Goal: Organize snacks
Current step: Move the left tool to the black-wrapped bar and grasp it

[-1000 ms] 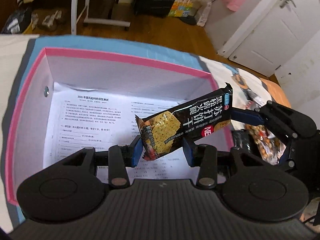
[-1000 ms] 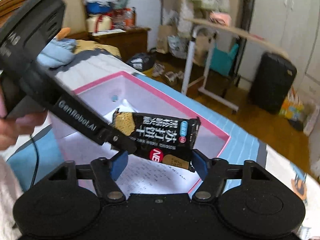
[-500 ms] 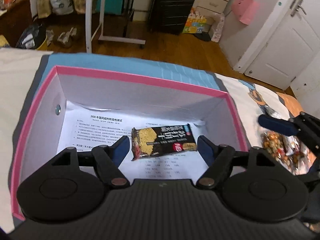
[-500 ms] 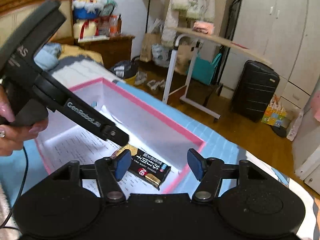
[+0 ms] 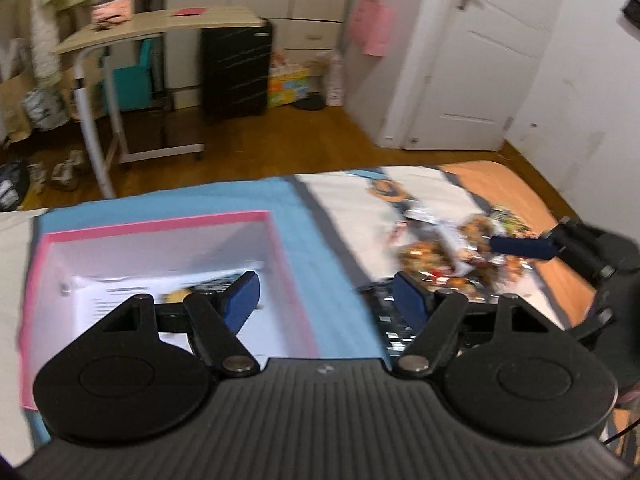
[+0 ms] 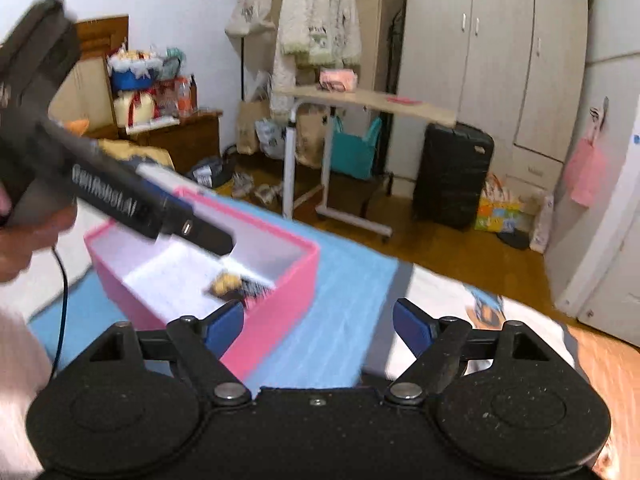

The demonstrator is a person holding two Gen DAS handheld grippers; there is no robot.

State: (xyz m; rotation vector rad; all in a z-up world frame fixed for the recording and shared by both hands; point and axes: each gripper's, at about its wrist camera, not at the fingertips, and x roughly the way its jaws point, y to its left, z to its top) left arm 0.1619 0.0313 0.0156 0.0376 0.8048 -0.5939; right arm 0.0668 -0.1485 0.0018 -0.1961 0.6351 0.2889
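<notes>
Left gripper [image 5: 326, 300]: jaws stood wide, nothing between the pads. Right gripper [image 6: 318, 326]: jaws had just been opening, also empty. A hand [image 6: 24, 236] gripped the left gripper's handle at frame's left edge.

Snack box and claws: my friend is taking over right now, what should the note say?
Left claw: open, empty; its jaws just opened.
Right claw: open, empty; its jaws just opened wider.
Pink box: on the blue cloth, with a printed sheet lining its bottom.
Done: the black cracker pack lies inside the box, let go by both claws.
Left: the pile of snack packets on the bed, right of the box, is not yet in the box. The views are blurred, so I cannot count them.
</notes>
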